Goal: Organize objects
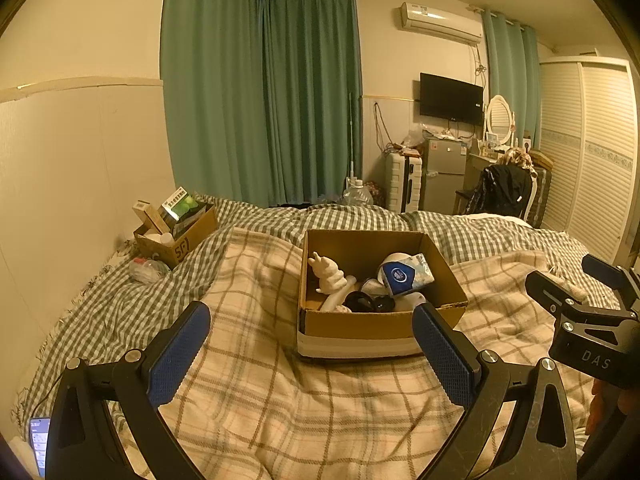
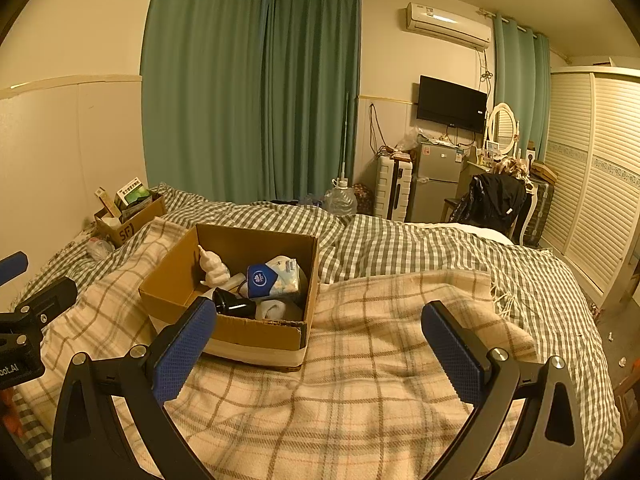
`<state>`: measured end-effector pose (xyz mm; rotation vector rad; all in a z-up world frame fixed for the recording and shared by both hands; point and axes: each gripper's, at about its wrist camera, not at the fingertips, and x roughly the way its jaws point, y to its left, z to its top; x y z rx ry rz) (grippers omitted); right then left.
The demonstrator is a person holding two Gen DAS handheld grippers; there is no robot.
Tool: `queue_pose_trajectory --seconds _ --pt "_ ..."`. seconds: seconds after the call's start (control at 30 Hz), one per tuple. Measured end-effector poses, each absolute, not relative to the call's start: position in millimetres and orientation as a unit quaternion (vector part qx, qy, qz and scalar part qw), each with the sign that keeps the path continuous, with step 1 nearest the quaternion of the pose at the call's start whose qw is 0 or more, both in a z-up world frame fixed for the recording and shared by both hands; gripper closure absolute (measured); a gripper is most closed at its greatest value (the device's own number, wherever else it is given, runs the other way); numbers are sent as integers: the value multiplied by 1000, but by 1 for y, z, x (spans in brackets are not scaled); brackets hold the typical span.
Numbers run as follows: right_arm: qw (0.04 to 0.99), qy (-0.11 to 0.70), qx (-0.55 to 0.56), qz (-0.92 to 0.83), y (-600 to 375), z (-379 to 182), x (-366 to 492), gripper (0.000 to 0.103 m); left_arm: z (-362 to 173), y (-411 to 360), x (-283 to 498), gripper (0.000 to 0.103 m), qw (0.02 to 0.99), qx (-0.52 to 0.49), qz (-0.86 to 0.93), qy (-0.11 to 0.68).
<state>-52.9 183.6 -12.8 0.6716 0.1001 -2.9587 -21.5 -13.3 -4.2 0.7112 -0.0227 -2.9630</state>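
From my left wrist camera I see a phone screen [image 1: 39, 444] at seven o'clock, which the right view lacks. Both my left gripper [image 1: 311, 354] and right gripper [image 2: 319, 350] are spread wide, holding nothing. The open brown cardboard box [image 1: 360, 326] sits on the plaid blanket [image 1: 256, 400] at twelve o'clock, holding a white figurine [image 1: 329, 274], a blue-and-white tissue pack [image 1: 406, 274] and a black item [image 1: 362, 303] I can't identify. A second, smaller cardboard box [image 1: 188, 236] sits at ten o'clock.

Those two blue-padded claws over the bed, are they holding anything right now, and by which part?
Nothing is held. The left gripper and right gripper both have open jaws with only blanket between them, short of the cardboard box.
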Motion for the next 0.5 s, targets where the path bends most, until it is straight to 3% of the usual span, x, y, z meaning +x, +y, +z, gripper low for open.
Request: queue_pose_trajectory --seconds 0.5 --pt "51 38 226 -972 182 -16 -54 0 0 -19 -23 0 45 233 -971 -4"
